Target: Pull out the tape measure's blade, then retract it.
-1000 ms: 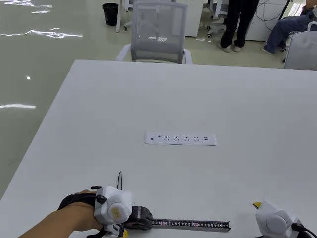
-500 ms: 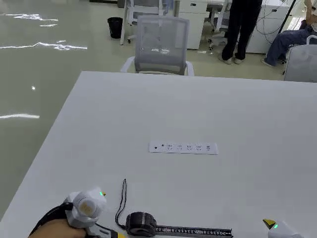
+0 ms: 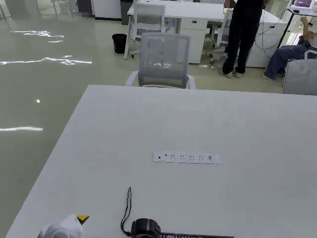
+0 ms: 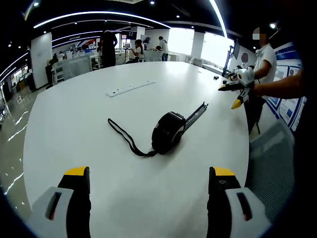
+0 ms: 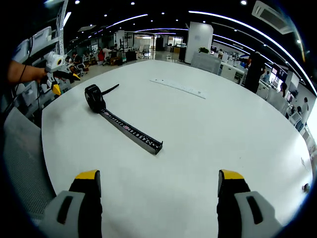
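The black tape measure (image 3: 145,229) lies on the white table (image 3: 198,124) near its front edge, with its blade (image 3: 198,236) pulled out to the right and its strap (image 3: 128,210) trailing away. My left gripper (image 3: 79,220) hovers left of the case, apart from it. In the left gripper view the left gripper (image 4: 150,173) is open and empty, facing the tape measure (image 4: 168,131) and the right gripper (image 4: 237,88) beyond. In the right gripper view my right gripper (image 5: 161,176) is open, short of the blade (image 5: 131,131) tip, with the tape measure case (image 5: 93,96) and the left gripper (image 5: 57,67) farther off.
A white power strip (image 3: 184,158) lies flat mid-table. A grey mesh chair (image 3: 163,59) stands at the table's far edge. A person stands and another sits near desks at the back right. A bin (image 3: 119,42) stands on the floor.
My left gripper has come off the tape measure case and drawn back to the left. The blade stays pulled out. The head camera has tilted up.
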The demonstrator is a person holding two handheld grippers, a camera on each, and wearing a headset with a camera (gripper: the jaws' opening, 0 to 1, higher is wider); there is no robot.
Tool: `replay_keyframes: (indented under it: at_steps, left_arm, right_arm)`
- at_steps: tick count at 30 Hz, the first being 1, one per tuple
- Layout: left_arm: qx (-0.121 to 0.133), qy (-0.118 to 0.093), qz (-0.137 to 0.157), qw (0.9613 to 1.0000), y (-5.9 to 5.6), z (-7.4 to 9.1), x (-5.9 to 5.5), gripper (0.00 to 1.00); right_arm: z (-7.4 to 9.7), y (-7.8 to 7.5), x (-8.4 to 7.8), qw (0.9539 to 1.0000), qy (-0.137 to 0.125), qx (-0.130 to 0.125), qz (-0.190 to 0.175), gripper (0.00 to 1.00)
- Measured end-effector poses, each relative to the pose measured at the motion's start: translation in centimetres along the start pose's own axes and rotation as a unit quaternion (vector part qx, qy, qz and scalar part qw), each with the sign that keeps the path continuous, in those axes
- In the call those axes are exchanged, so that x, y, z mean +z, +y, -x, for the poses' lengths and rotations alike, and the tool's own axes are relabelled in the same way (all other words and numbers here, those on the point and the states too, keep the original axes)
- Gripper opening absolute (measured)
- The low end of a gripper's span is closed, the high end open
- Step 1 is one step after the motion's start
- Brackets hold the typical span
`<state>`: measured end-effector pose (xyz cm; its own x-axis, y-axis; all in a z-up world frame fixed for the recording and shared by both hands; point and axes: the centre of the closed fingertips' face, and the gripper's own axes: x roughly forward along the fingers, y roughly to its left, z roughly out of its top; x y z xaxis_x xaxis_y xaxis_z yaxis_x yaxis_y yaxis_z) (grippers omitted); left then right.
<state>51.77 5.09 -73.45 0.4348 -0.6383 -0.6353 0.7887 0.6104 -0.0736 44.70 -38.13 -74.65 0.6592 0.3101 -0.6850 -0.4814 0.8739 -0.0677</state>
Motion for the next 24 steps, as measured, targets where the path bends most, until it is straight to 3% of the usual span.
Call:
replay_keyframes:
  at_steps: [8,14,16,20,24]
  left_arm:
    - [0.020,-0.020,0.018,0.9994,-1.3,2.8,-1.2,0.99]
    - [0.037,-0.053,0.021,0.9977,-2.1,4.9,-0.9,0.99]
    - [0.046,-0.062,0.036,0.9963,-2.1,5.5,-1.1,0.99]
    - [0.063,-0.069,0.037,0.9949,-2.6,7.0,-1.5,0.99]
    - [0.081,-0.069,0.056,0.9927,-2.4,8.4,-3.2,0.99]
  right_arm:
    - [2.7,1.3,-0.3,0.9997,-0.022,-0.007,-0.005,1.00]
    - [4.4,1.7,-0.9,0.9992,-0.034,-0.019,-0.008,1.00]
    - [4.8,2.1,-1.4,0.9992,-0.034,-0.020,-0.010,1.00]
    - [5.8,2.9,-2.2,0.9988,-0.039,-0.025,-0.016,1.00]
    - [6.6,3.0,-2.5,0.9983,-0.042,-0.035,-0.020,1.00]
